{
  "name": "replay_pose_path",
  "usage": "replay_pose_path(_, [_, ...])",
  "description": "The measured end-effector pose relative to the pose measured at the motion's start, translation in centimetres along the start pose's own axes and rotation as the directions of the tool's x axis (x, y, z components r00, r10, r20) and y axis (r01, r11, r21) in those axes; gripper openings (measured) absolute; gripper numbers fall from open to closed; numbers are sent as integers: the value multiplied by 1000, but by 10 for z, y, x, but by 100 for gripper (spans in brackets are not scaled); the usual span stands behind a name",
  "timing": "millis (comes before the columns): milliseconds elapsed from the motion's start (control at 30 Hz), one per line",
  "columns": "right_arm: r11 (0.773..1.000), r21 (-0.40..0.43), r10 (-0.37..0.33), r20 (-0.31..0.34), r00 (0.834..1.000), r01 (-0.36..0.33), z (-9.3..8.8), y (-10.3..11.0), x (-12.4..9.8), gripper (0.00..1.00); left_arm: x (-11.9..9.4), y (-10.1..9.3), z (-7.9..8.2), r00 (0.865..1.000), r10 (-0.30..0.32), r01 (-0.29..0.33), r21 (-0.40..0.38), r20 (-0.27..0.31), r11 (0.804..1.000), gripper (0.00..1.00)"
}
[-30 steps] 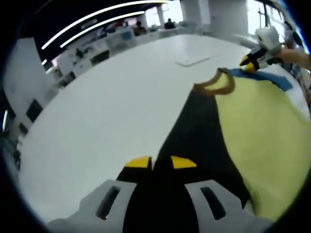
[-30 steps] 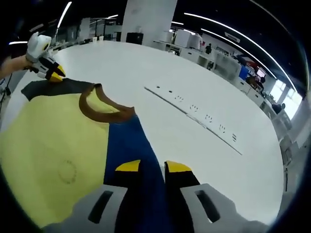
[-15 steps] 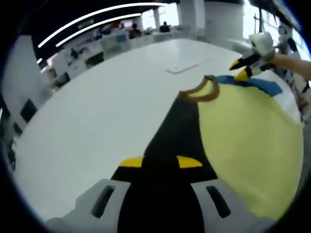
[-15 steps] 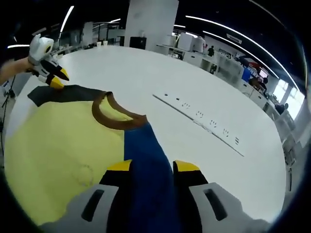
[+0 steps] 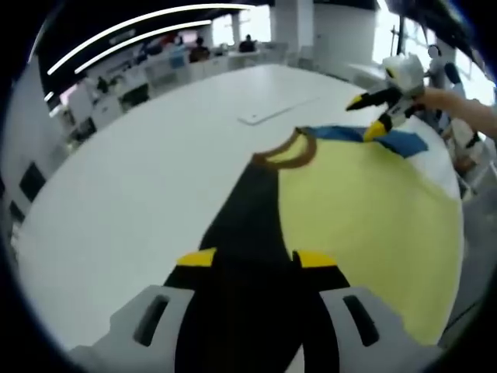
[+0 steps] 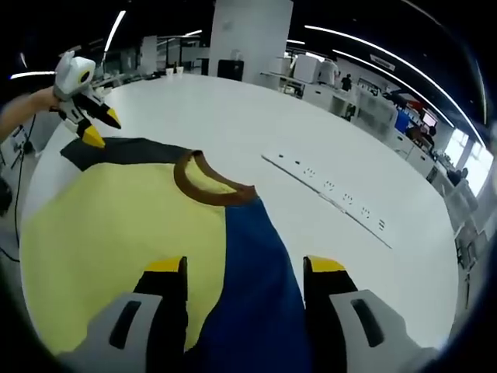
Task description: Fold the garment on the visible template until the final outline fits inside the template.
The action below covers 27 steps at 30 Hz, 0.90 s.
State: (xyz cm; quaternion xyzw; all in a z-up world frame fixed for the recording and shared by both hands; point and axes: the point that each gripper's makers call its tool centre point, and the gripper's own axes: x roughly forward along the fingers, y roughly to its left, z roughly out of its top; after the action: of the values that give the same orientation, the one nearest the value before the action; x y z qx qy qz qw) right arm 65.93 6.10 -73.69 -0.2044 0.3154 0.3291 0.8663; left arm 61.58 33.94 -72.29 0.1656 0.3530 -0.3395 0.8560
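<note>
The yellow garment (image 6: 116,210) lies flat on the white table (image 6: 256,124). Above its sleeves, the left gripper (image 5: 256,258) and right gripper (image 6: 245,264) hover with jaws spread.

Spread fingers (image 6: 245,268) — garment (image 6: 140,225), white table (image 6: 233,124)

Long white ceiling light strips (image 5: 147,27) give bright, even light, and the broad white tabletop (image 6: 256,128) shows almost no shadow. Daylight flares through the far windows (image 5: 388,23). Fisheye bending curves straight lines near the edges. Both views are soft, slightly blurred.
</note>
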Motion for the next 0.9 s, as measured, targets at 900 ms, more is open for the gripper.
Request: replay_pose_path(900, [997,10,75,9,997,-75,-4,58,-71,85,-52,-50,-1,998,-60,60,58,7,996,66])
